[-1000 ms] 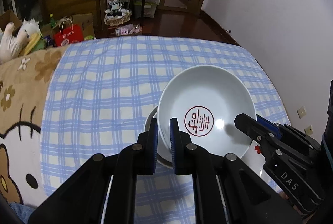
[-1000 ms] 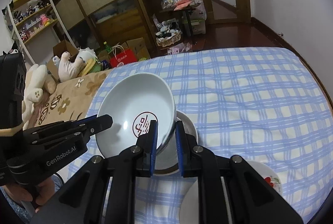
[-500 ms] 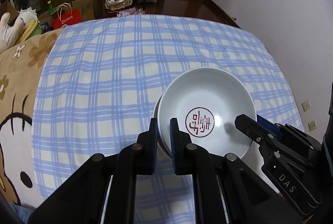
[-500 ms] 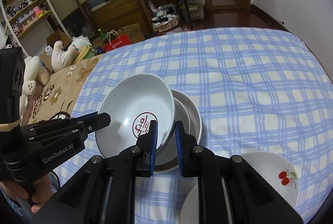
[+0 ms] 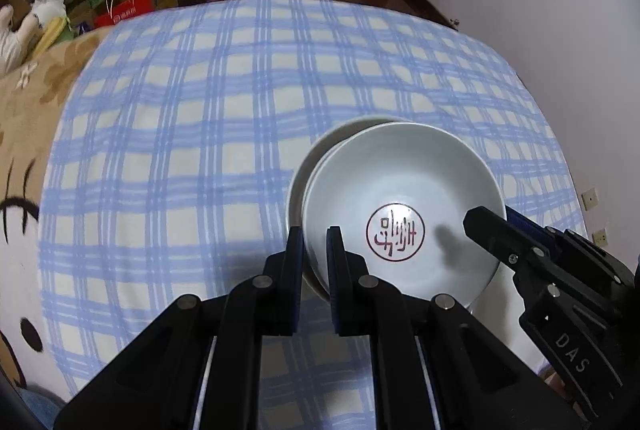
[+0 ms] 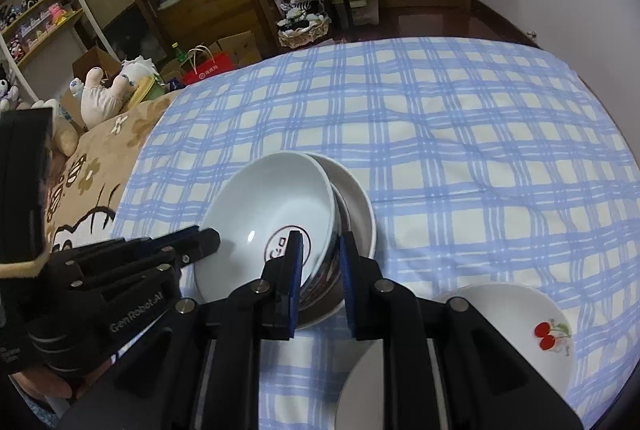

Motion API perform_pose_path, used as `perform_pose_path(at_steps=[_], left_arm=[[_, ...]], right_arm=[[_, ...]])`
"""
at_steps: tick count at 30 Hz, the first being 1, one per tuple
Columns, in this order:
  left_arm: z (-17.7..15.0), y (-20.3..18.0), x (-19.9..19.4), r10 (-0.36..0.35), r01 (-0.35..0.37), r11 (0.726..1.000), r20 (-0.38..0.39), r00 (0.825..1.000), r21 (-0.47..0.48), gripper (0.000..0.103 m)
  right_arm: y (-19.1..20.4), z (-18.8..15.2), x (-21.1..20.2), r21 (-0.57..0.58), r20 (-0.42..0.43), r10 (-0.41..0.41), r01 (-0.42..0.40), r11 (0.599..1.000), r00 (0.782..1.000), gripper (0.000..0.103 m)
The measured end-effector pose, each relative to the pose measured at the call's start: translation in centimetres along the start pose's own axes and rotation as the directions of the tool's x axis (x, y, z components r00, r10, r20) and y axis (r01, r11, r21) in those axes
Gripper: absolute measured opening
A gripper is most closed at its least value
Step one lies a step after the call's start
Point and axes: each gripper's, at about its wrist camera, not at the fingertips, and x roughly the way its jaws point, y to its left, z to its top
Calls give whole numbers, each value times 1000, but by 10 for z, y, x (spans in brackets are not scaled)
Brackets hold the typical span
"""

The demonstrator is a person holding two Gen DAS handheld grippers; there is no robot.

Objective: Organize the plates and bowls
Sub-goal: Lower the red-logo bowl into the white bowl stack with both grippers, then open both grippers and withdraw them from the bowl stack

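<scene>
Between my two grippers, the white bowl (image 5: 400, 206) sits nested in another bowl (image 6: 356, 202) on the checked bed, my left gripper (image 5: 314, 254) pinching its rim while my right gripper's (image 6: 320, 262) jaws are opening around the opposite rim.

The stamped bowl (image 5: 400, 206) has come down into the lower bowl (image 6: 358, 206); right fingers (image 6: 346, 270) are opening.

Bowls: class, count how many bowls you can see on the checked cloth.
2. The top bowl, with a red mark inside, sits nested in a lower bowl whose rim shows beside it. More could be hidden beneath.
</scene>
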Motion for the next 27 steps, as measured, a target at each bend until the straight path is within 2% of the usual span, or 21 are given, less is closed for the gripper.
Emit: perform_pose_path(at_steps=[12, 15, 18, 22, 25, 27], left_arm=[[2, 0, -1, 2, -2, 1000, 3, 1000, 18, 13], [4, 2, 0, -7, 7, 1000, -10, 1000, 16, 13], [5, 2, -2, 16, -16, 999, -12, 1000, 33, 17], [4, 2, -8, 31, -30, 998, -12, 999, 60, 19], [4, 4, -11, 35, -34, 996, -13, 999, 77, 22], [5, 5, -14, 38, -37, 995, -8, 999, 90, 25]], right_arm=[[-2, -4, 7, 39, -21, 2, -1, 999, 1000, 22], [0, -4, 7, 38, -30, 9, -8, 999, 1000, 26], [2, -4, 6, 24, -43, -2, 3, 1000, 999, 30], [2, -2, 0, 17, -36, -23, 23, 1000, 999, 47], [-2, -1, -7, 23, -27, -38, 38, 999, 999, 53], [-5, 1, -13, 29, -20, -53, 53, 998, 998, 63]])
